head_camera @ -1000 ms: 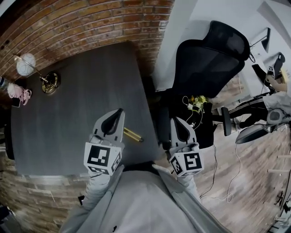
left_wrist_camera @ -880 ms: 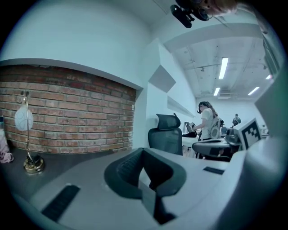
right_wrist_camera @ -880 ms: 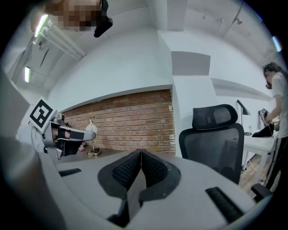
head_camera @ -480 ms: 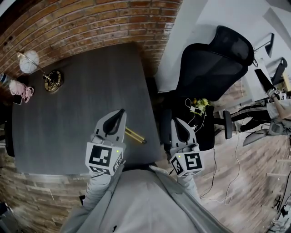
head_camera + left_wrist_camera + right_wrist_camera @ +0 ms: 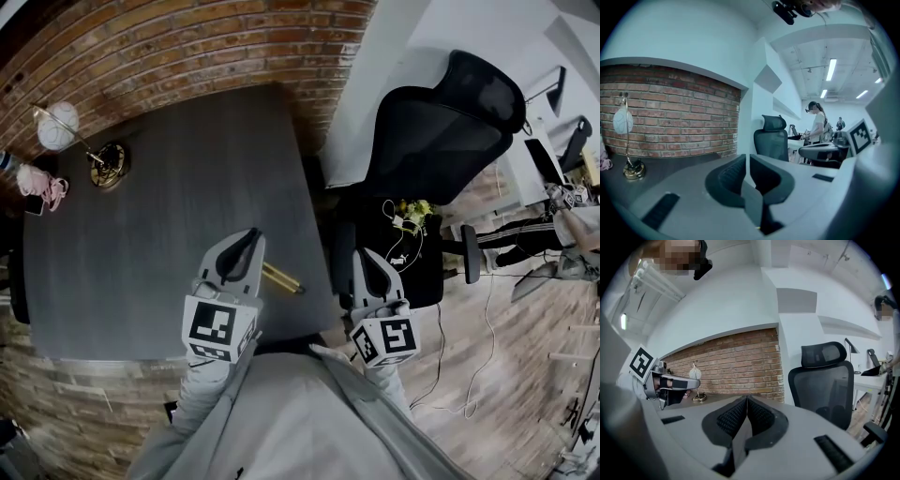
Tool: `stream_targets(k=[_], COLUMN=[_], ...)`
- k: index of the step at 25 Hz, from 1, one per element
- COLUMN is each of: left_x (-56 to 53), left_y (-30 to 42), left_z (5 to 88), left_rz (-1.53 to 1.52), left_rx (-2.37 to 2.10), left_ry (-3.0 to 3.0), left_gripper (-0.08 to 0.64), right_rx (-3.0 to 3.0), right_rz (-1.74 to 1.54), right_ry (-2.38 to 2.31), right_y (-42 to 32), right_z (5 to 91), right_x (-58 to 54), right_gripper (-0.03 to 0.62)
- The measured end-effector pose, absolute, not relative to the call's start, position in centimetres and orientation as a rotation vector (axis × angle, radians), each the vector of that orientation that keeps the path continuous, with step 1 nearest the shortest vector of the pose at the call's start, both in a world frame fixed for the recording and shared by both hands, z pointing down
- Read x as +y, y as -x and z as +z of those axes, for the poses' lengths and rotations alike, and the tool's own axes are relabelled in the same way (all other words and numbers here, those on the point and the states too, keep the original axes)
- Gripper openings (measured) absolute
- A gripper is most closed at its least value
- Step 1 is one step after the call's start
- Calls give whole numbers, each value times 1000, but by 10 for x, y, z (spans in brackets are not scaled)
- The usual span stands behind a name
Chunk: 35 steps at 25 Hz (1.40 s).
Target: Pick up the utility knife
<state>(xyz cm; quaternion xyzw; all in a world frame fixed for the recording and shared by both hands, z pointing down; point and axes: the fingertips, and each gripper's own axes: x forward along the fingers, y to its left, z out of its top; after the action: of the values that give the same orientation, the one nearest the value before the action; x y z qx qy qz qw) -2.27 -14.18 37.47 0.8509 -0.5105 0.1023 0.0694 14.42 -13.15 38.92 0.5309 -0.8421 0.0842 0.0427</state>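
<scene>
In the head view, one dark grey wood-grain counter (image 5: 141, 253) stands against a red brick wall (image 5: 187, 47). One slim yellow utility knife (image 5: 281, 277) lies flat on the counter near its right edge. It is just to the right of the left claw (image 5: 249, 236), and I can't tell whether the two touch. The person holds two claws out in front, both of pale grey moulded plastic. Each has a cube at the back with black-and-white square patterns on its faces. The left claw is over the counter. The right claw (image 5: 362, 253) is off the counter's right side, near the one black mesh office chair (image 5: 441, 122). At the far left of the counter there is one lamp with a round brass base (image 5: 108, 165) and a white globe shade.

In the left gripper view, that claw's two dark ribbed pads are closed to a hairline slit with nothing between them. The curved back of the chair rises straight ahead, with the brick wall and the lamp off to the left. Two people (image 5: 818, 123) stand far back under strip lights.

In the right gripper view, that claw's two textured black pads are pressed flat together and hold nothing. The left claw shows at the left edge, and the chair is at the right.
</scene>
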Motion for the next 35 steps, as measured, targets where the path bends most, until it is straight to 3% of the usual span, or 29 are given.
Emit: stream_targets(k=[12,15,35], left_x=[-137,-135,-105], left_y=[21,20,-16], left_z=[407,426,566], left_rz=[395,464,1150], left_rx=[-1448,-1385,-715], left_ry=[-2550,-2543,-2685], left_gripper=[23,98,217], right_rx=[-2548,-2550,-2504], right_rz=[292,304,419], right_ry=[-1596,-1578,-1571], right_y=[-140,-135,-136], right_z=[404,408,438], right_x=[-127,-127,-122], right_gripper=[18,18,18])
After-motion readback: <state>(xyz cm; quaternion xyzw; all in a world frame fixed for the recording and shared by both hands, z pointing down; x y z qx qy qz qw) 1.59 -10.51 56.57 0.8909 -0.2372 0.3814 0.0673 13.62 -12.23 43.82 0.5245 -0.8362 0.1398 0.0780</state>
